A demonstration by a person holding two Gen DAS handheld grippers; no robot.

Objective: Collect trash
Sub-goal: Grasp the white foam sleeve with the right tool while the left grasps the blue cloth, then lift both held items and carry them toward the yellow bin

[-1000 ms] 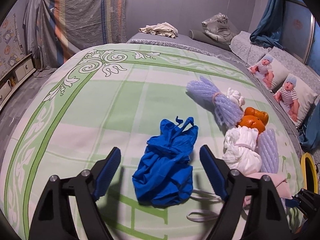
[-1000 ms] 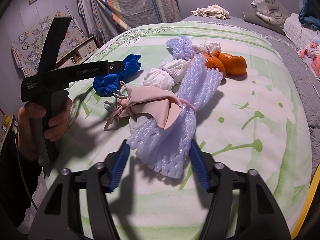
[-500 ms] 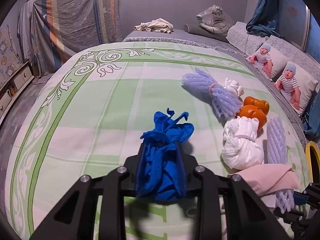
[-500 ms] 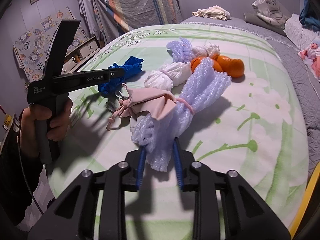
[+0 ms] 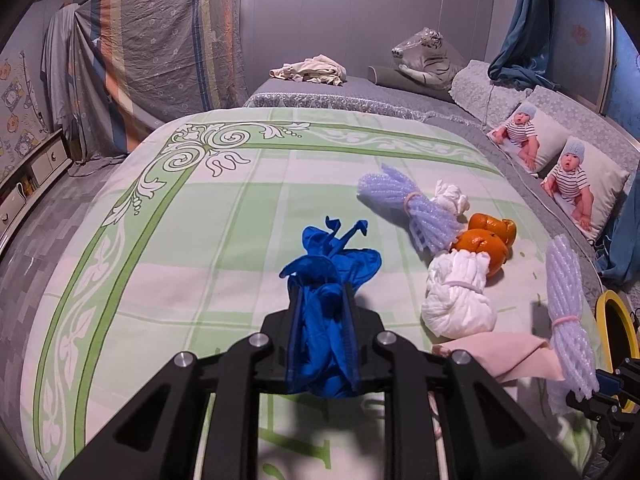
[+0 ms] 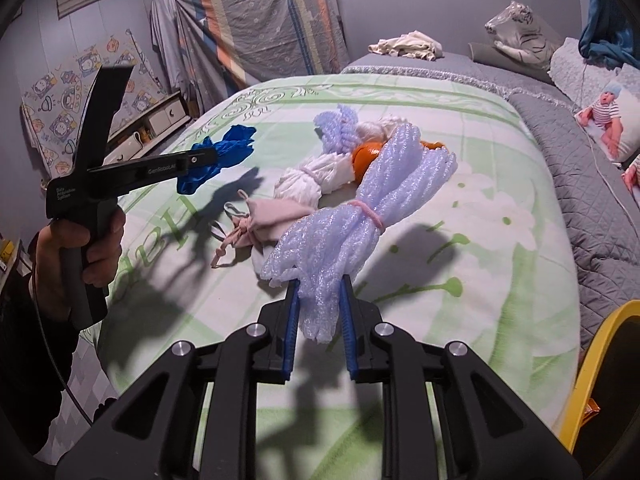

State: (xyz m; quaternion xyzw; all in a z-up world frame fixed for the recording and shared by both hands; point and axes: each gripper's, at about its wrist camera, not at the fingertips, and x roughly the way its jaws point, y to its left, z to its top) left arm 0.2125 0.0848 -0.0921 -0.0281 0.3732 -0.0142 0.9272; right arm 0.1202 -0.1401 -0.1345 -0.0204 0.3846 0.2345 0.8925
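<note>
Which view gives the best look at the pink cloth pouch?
The right wrist view: the pink cloth pouch shows whole, drawstrings included, lying beside the white bundle. The left wrist view catches only a flat corner of it, low at right, behind the left gripper.

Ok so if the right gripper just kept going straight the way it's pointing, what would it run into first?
Probably the orange peel: the right gripper, shut on the purple foam net bundle, points along the bundle toward it and the white wad. Depth is unclear.
</note>
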